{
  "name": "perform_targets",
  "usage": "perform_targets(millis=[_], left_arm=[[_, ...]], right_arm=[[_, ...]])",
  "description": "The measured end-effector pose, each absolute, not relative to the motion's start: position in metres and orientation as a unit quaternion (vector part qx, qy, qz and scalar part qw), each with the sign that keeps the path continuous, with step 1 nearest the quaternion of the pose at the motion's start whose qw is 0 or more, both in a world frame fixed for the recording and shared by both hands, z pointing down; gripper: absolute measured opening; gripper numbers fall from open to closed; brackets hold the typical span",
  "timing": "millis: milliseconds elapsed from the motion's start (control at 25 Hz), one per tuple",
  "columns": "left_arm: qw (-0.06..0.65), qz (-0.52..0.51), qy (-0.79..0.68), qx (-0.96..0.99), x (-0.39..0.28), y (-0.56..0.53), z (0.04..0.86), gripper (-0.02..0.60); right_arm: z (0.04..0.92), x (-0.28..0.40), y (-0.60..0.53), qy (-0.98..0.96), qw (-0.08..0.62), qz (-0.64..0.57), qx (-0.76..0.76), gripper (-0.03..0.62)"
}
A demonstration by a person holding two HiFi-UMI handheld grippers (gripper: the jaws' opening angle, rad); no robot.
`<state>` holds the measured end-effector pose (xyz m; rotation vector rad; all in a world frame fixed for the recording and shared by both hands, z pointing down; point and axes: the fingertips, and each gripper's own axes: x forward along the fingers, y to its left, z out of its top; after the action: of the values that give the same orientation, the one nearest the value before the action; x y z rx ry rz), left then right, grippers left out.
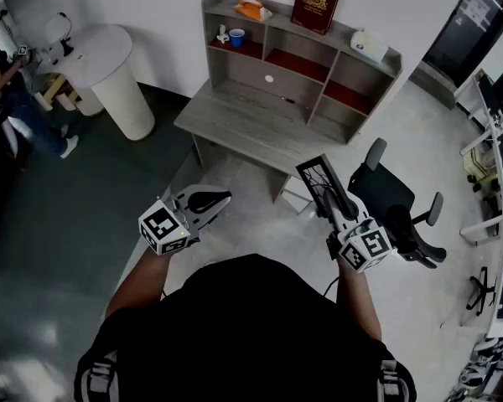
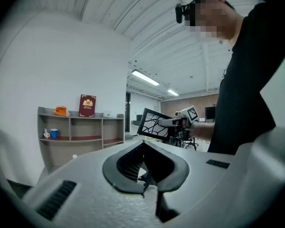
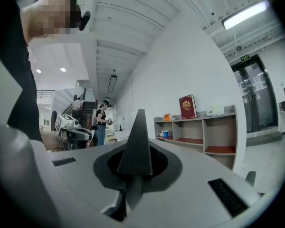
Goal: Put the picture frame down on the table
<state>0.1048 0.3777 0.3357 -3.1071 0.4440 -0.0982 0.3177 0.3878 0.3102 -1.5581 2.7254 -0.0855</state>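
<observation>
Red book upright, blue cup lower left of it; black office chair right, white round stand left.

- Head view looks steeply down from above the person's shoulders onto the desk, upper centre, some way off
- Left gripper view rides low and level — the desk stands far off at left centre
- Right gripper view, level too, has it at right centre
- All three share the red book atop its shelves
</observation>
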Motion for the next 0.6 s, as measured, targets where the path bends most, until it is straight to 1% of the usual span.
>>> perform_targets(millis=[240,600], left_arm=[[-0.016,-0.018,0.153,-0.988,0.061,0.360,0.339,0.017],[-0.031,-0.024,0.127,-0.991,0.028,0.349,0.356,0.017]], right_arm=[[0.313,0.284,0.378,0.866,-0.006,-0.037,-0.499,0.018],[0.304,0.252,0.367,0.853,-0.011,-0.016,-0.522,0.018]])
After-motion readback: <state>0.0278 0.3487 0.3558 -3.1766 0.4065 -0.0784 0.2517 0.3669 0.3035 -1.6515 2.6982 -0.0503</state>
